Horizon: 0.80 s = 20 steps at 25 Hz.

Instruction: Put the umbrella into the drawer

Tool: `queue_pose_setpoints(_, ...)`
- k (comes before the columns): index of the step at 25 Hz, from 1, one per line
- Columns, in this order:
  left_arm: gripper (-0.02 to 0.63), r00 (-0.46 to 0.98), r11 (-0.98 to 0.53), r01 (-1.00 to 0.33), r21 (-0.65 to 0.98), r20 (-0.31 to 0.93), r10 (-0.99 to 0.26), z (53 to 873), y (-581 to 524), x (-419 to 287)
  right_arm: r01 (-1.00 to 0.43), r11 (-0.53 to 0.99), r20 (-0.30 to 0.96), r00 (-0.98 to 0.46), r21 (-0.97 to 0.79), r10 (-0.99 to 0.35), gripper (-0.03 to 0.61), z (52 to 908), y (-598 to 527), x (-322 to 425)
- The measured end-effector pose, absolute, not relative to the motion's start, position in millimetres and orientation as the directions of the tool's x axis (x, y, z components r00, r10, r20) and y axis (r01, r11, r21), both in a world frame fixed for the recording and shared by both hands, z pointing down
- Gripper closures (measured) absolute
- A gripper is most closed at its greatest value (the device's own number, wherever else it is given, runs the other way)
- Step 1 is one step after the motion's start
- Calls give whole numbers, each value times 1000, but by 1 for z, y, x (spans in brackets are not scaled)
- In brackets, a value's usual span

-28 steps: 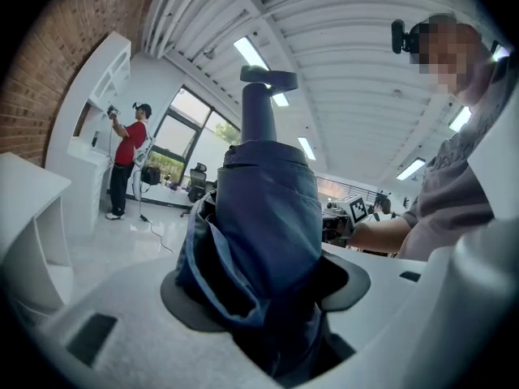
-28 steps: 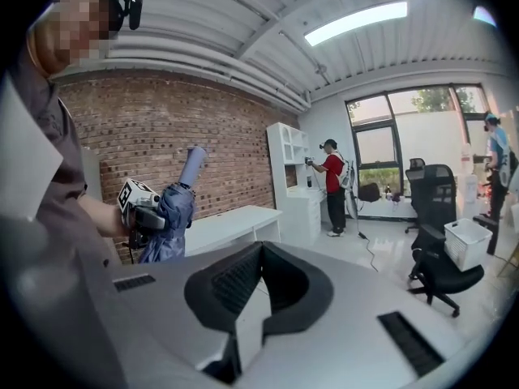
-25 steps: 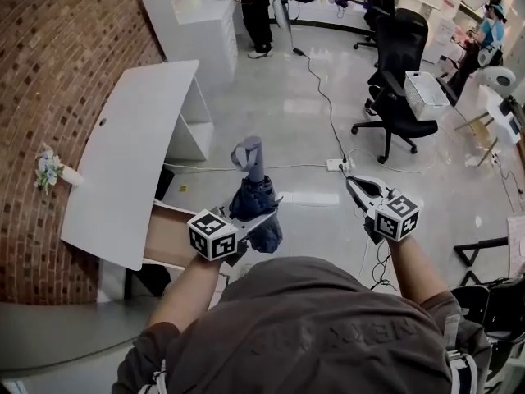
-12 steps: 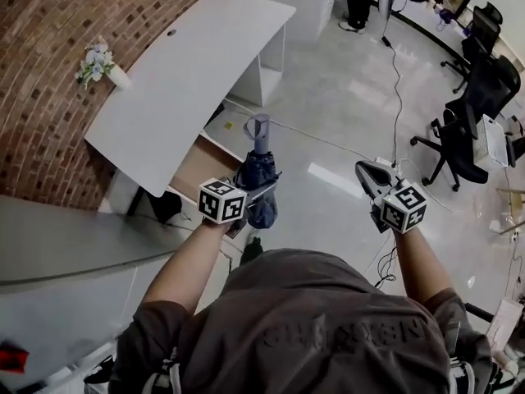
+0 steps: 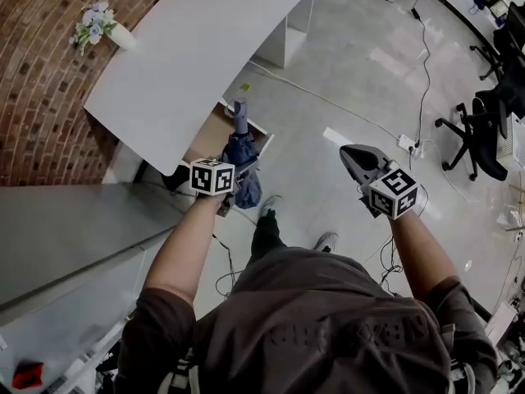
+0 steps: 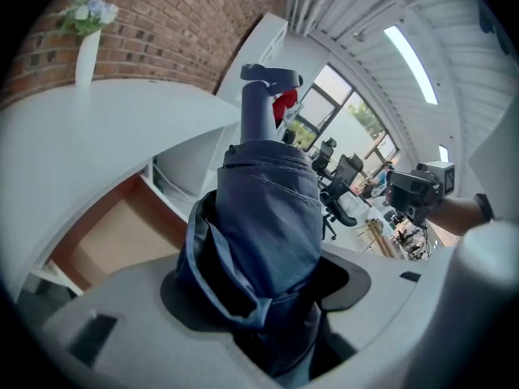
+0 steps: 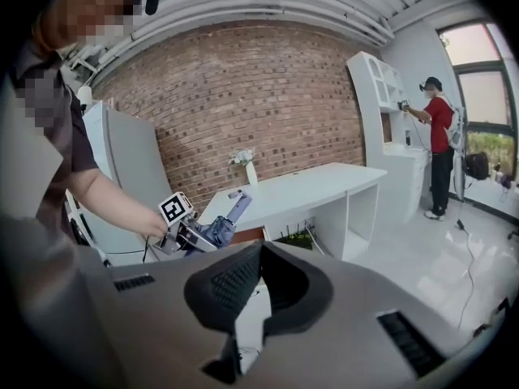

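Since the earlier frame we have swung down toward the table [image 5: 189,56], so our left claw [image 5: 239,172], pinching the folded umbrella [image 5: 240,148], now has the open drawer [image 5: 210,143] just beyond it, with our right claw [image 5: 354,159] pressed together, empty, well apart.

Flower vase [image 5: 105,28] on white tabletop [image 5: 197,48] by brick wall [image 5: 41,113]. Office chair [image 5: 484,134], power strip [image 5: 406,144] on floor [image 5: 353,64]. Person in red [image 7: 439,128] far back.

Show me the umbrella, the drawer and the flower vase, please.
umbrella [image 6: 272,217], left gripper view, on its folded blue fabric
drawer [image 5: 209,144], head view, on its brown inside
flower vase [image 5: 123,37], head view, on its white body
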State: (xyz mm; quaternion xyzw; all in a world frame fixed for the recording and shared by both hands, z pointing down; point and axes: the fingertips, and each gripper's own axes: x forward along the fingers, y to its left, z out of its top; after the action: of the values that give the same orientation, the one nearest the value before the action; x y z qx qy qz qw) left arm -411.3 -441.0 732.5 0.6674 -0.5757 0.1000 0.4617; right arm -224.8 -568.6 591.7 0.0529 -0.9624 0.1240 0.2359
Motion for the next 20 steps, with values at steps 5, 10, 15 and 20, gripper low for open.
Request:
queue_pose_setpoints(5,354,312,139,-871,471,749,-585,791,-428,-444,-148,959,500,-866,-244,-7,586,632,-559,-258)
queue_pose_setpoints(10,354,300,231,-849,476,793,-530,838,-419,-470,-147,950,524,-851,-276,20,586,667,-551,-277)
queue_pose_setpoints(15,355,276,282,-855,435,843,-462,878,-412,-495,-148,943,543,-839,-299,41,586,692,-545,-287)
queue_pose_setpoints(20,354,224,326,-865,381,875,-428,903,-416,-521,-162,933,552,-833,-321,45,586,713,-543,-294)
